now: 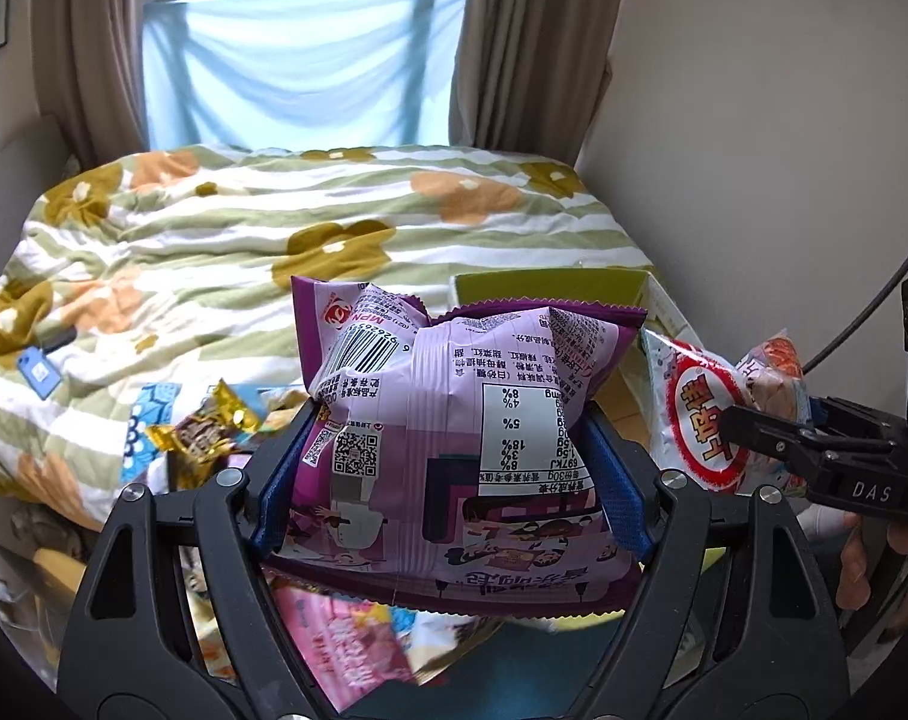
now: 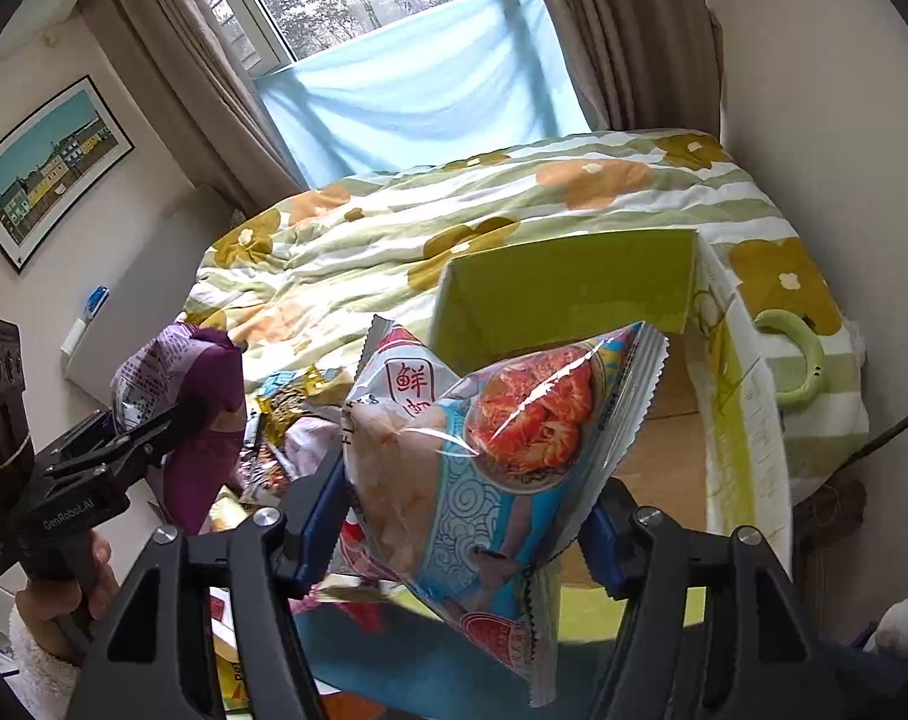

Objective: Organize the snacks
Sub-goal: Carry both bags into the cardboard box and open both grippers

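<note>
My left gripper (image 1: 447,468) is shut on a purple snack bag (image 1: 454,420), held up above the snack pile; it also shows in the right wrist view (image 2: 171,384) at the left. My right gripper (image 2: 466,516) is shut on a blue and white snack bag with a red food picture (image 2: 490,450), held in front of the open green cardboard box (image 2: 568,282). That bag (image 1: 706,414) and the right gripper (image 1: 766,426) show at the right of the left wrist view. The box's rim (image 1: 550,288) shows behind the purple bag.
A pile of loose snack packets (image 1: 207,438) lies below and left of the grippers, also in the right wrist view (image 2: 285,414). The floral quilt (image 1: 273,222) covers the bed. A green ring (image 2: 802,360) lies right of the box. A wall stands at the right.
</note>
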Demonstrator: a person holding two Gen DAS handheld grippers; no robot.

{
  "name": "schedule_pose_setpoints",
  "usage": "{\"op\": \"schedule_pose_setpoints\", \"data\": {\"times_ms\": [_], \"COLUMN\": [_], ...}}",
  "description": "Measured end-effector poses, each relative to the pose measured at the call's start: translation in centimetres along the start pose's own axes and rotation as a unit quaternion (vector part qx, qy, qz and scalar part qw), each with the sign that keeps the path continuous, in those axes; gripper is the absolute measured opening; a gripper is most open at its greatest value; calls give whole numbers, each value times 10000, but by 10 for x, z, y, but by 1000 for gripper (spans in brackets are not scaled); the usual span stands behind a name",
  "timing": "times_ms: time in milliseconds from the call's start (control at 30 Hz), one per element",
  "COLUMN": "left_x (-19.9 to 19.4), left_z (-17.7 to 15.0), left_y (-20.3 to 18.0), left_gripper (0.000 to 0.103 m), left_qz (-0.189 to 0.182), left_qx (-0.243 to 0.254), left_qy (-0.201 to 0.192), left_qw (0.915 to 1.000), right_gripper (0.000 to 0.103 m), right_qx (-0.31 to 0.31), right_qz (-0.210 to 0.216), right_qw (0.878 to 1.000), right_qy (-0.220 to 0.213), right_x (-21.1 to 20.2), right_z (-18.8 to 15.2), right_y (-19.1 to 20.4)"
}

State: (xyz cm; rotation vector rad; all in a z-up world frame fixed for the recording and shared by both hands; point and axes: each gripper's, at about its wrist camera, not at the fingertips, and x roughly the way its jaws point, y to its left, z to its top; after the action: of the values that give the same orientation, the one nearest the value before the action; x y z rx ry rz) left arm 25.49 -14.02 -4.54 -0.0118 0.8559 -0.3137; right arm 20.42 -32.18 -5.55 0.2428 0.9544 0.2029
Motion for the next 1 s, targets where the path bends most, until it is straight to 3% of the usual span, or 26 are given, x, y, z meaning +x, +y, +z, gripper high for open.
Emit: {"op": "schedule_pose_setpoints", "data": {"times_ms": [200,367,433,533,667,1000], "left_x": [67,112,127,147,150,109], "left_z": [27,36,41,45,42,13], "left_y": [-50,-71,-77,-79,-71,-33], "left_gripper": [79,79,82,100,101,101], "left_qz": [126,209,255,410,538,567], "left_qx": [52,235,302,352,395,129], "left_qy": [392,688,739,858,895,903], "left_qw": [9991,9971,9965,9948,9938,9942], "right_gripper": [62,62,62,62,62,62], "right_qx": [-182,-281,-273,-239,-140,-30], "right_qz": [-228,-337,-402,-504,-685,-987], "right_qw": [9994,9985,9982,9978,9967,9936], "right_qy": [212,312,340,349,404,540], "right_x": [15,28,32,38,46,62], "right_z": [32,44,47,48,45,44], "right_y": [-53,-80,-88,-97,-101,-100]}}
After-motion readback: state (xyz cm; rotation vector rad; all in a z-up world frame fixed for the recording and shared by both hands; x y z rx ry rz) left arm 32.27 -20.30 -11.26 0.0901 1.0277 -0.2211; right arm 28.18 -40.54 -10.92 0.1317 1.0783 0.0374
